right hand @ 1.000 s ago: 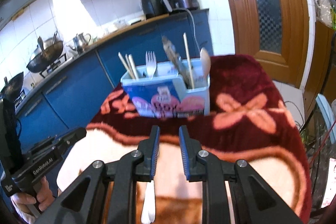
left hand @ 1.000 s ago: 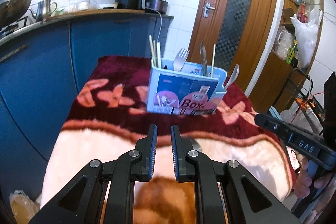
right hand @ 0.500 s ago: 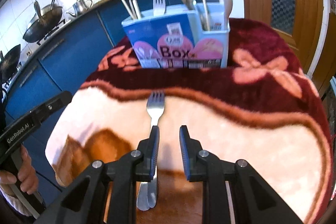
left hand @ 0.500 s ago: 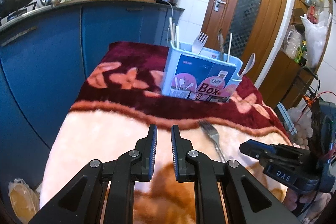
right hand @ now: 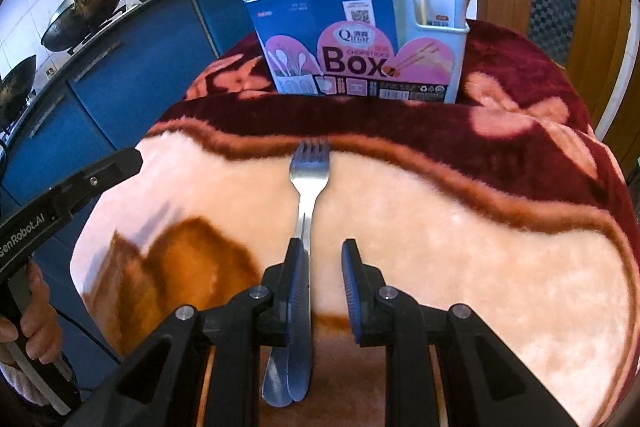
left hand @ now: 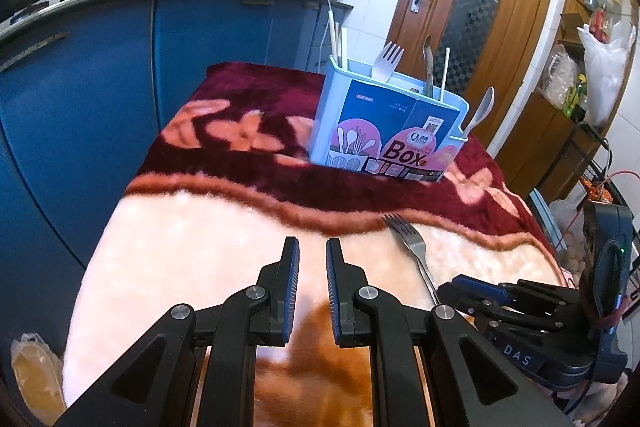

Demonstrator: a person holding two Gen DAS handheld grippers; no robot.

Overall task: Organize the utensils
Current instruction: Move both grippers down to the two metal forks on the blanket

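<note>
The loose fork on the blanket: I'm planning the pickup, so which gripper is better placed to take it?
Right. The fork lies lengthwise by the right gripper, its handle against one finger. The left gripper points at bare blanket beside it.

Two forks (right hand: 309,183), one utensil box (right hand: 356,39)
</note>
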